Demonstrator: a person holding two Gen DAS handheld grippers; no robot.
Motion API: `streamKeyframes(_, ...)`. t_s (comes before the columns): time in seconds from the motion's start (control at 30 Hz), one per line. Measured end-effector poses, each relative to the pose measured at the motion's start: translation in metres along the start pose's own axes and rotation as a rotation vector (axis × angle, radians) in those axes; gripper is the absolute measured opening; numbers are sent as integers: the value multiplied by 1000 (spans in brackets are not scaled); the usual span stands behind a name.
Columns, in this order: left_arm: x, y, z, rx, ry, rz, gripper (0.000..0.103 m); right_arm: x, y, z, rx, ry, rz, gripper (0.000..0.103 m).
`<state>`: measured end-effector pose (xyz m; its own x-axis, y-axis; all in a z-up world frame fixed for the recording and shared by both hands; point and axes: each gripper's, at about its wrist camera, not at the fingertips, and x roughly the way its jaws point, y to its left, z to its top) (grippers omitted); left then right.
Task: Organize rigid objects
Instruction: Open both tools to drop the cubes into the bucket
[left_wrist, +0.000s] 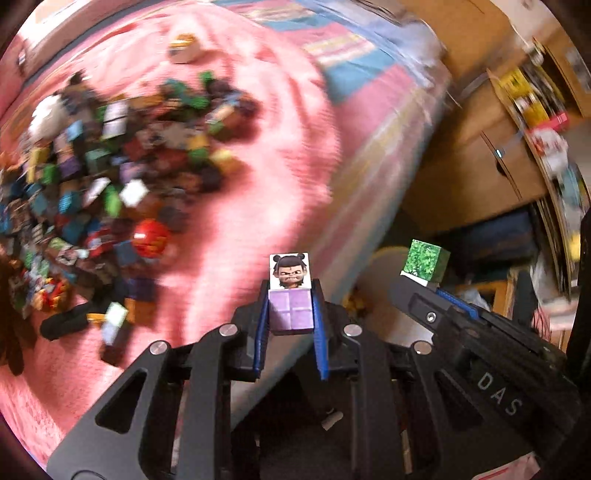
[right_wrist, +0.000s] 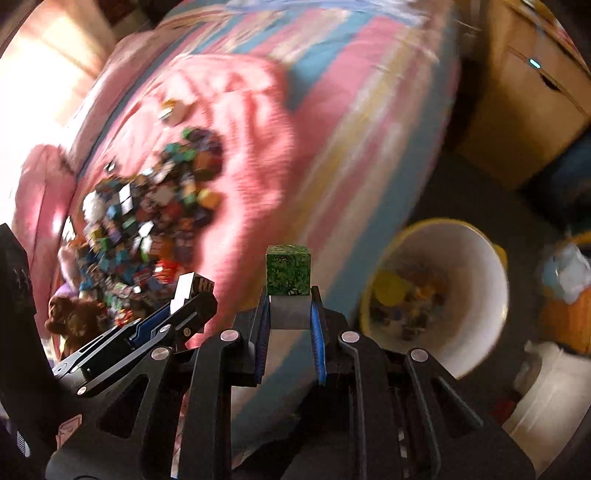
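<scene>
**Two Blocks on the Way to the Bucket**

The left gripper (left_wrist: 291, 295) is squeezing a block with a face (left_wrist: 290, 295) on it, jaws closed tight on both sides. The right gripper (right_wrist: 290, 301) is squeezing a green leafy block (right_wrist: 289, 271) the same way. Both blocks are sticking out past the tips.

A big pile of blocks (left_wrist: 110, 177) is lying on the pink blanket (left_wrist: 240, 166), far and to the left. One lone block (left_wrist: 184, 48) is sitting farther away, apart from the pile. A white bucket (right_wrist: 491, 266) with a yellow rim is standing on the floor to the right, beside the bed, and some toys are already lying inside it.

I think the blocks are going to the bucket next. Everything is looking blurry, so the hands are moving fast. A block held only by its lower part could be slipping out. If a gripper is letting go too early, the block is landing on the floor or rolling under the bed.
</scene>
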<state>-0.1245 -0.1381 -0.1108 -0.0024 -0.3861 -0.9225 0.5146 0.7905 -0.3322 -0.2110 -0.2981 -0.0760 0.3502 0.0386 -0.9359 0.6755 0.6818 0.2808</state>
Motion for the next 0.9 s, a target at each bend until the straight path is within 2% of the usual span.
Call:
streamKeyframes(0.3, 37, -91, -13, 204, 100, -69, 20, -23, -99, -27, 226, -21, -84, 18)
streamKeyframes(0.43, 52, -112, -17, 222, 149, -95, 21, -26, -129, -31, 314, -8, -113, 21)
streamKeyframes(0.57, 65, -122, -22, 226, 184, -95, 27, -27, -145, -34, 350, 7, -134, 21)
streamKeyframes(0.67, 70, -124, -22, 212, 192, -89, 36, -28, -151, -35, 365, 4, -143, 21)
streamKeyframes(0.8, 72, -123, -22, 204, 194, -82, 37, -25, -150, -33, 369, 13, -137, 22)
streamKeyframes(0.9, 69, -113, -18, 176, 183, -76, 39, -22, -137, -25, 322, 13, -156, 22)
